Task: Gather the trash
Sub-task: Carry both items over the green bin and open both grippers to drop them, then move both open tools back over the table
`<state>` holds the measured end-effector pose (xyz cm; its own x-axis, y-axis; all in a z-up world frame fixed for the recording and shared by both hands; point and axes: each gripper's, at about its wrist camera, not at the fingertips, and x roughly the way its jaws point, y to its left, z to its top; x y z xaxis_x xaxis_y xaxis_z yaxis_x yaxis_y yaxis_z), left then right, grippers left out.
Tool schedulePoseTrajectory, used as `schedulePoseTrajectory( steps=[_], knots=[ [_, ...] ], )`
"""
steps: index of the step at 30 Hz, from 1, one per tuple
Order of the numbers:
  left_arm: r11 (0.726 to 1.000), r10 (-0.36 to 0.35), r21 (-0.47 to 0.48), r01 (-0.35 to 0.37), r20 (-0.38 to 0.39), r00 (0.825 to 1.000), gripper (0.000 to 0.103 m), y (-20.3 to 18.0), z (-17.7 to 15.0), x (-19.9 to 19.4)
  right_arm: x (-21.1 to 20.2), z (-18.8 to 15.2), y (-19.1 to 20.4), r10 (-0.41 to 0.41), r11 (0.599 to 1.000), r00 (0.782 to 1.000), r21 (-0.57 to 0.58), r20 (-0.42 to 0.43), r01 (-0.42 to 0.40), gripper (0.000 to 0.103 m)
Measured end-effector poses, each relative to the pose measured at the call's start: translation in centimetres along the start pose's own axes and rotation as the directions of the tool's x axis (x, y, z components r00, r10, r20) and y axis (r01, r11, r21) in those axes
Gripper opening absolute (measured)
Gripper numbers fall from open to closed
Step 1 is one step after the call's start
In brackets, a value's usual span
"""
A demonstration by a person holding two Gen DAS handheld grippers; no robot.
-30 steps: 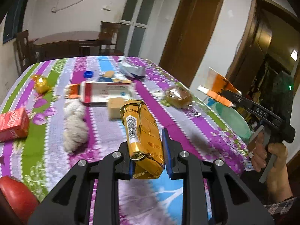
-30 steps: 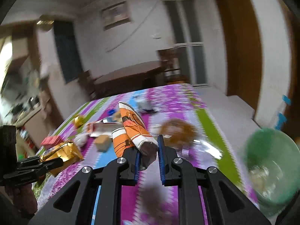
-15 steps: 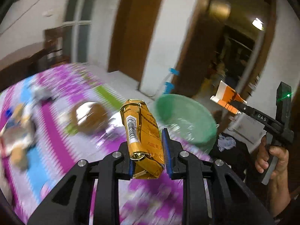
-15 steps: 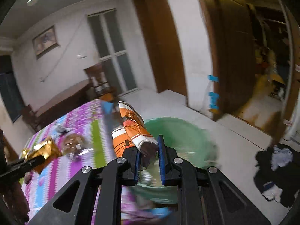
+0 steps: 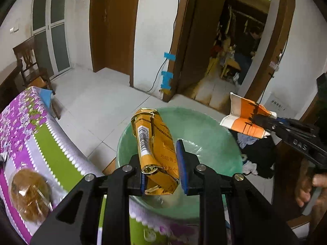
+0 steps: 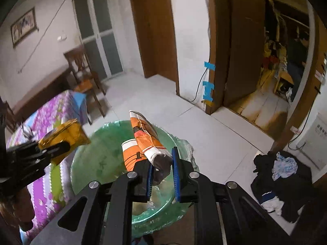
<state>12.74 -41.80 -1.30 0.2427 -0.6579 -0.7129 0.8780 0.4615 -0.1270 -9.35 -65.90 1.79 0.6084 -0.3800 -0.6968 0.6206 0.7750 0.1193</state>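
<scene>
My left gripper (image 5: 161, 163) is shut on a crumpled gold packet (image 5: 155, 143) and holds it above the green trash bin (image 5: 206, 126) lined with clear plastic, beside the table. My right gripper (image 6: 162, 167) is shut on an orange and white wrapper (image 6: 143, 138) and holds it over the same bin (image 6: 98, 163). In the left wrist view the right gripper (image 5: 257, 120) with its wrapper (image 5: 243, 118) hangs at the bin's right rim. In the right wrist view the left gripper (image 6: 61, 149) with the gold packet (image 6: 65, 138) is at the bin's left rim.
The table with the purple and green striped cloth (image 5: 30, 134) is left of the bin, with a wrapped brown bun (image 5: 30, 194) near its edge. A wooden chair (image 6: 85, 75) stands beyond. A pile of dark clothes (image 6: 280, 173) lies on the tiled floor at right.
Both grippers have swung right from over the table to above the green bin, each still holding its piece of trash.
</scene>
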Motion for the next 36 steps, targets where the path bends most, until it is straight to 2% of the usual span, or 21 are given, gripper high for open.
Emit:
schedulePoseTrajectory(
  steps=[9, 18, 19, 20, 21, 22, 23, 26, 29, 34, 36],
  knots=[
    [0.996, 0.05, 0.07, -0.048, -0.03, 0.998, 0.023, -0.8, 0.3, 1.5, 3.2, 1.5, 5.4, -0.024, 0.995, 0.998, -0.093, -0.054, 0.019, 0.017],
    [0.997, -0.002, 0.072, 0.005, -0.044, 0.999, 0.023, -0.6, 0.5, 2.0, 4.3, 0.6, 6.4, -0.047, 0.992, 0.996, -0.118, -0.075, 0.038, 0.017],
    [0.997, -0.01, 0.07, 0.013, -0.05, 0.999, 0.025, -0.5, 0.6, 2.1, 4.4, 0.5, 6.4, -0.046, 0.992, 0.996, -0.118, -0.077, 0.036, 0.017],
    [0.998, -0.013, 0.067, 0.017, -0.057, 0.998, 0.035, -0.1, 0.7, 2.1, 4.5, 0.5, 6.5, -0.042, 0.992, 0.996, -0.123, -0.079, 0.032, 0.019],
    [0.998, 0.001, 0.06, 0.002, -0.05, 0.999, 0.049, 0.2, 0.6, 2.0, 4.8, 0.5, 7.0, -0.051, 0.99, 0.995, -0.138, -0.083, 0.04, 0.028],
    [0.998, 0.01, 0.057, -0.007, -0.039, 0.999, 0.053, 0.3, 0.5, 1.8, 4.7, 0.3, 6.9, -0.06, 0.988, 0.995, -0.143, -0.075, 0.049, 0.034],
    [0.998, 0.016, 0.056, -0.014, -0.027, 1.0, 0.054, 0.4, 0.4, 1.4, 4.7, 0.2, 6.8, -0.061, 0.988, 0.996, -0.147, -0.066, 0.051, 0.037],
    [0.999, 0.02, 0.047, -0.019, -0.02, 1.0, 0.054, 0.5, 0.1, 0.6, 4.8, 0.1, 7.0, -0.043, 0.989, 0.997, -0.145, -0.068, 0.033, 0.037],
    [0.997, 0.055, 0.051, -0.054, -0.008, 0.998, 0.055, 0.3, -0.5, -0.1, 4.6, -0.1, 6.6, -0.041, 0.99, 0.997, -0.136, -0.065, 0.032, 0.037],
    [0.994, 0.099, 0.038, -0.099, 0.012, 0.995, 0.061, 0.3, -2.0, -1.8, 4.3, -0.5, 6.3, -0.032, 0.992, 0.998, -0.124, -0.057, 0.024, 0.037],
    [0.992, 0.119, 0.036, -0.12, 0.022, 0.993, 0.067, 0.4, -2.6, -2.6, 3.9, -0.9, 6.4, -0.018, 0.993, 0.999, -0.116, -0.049, 0.012, 0.037]
  ],
)
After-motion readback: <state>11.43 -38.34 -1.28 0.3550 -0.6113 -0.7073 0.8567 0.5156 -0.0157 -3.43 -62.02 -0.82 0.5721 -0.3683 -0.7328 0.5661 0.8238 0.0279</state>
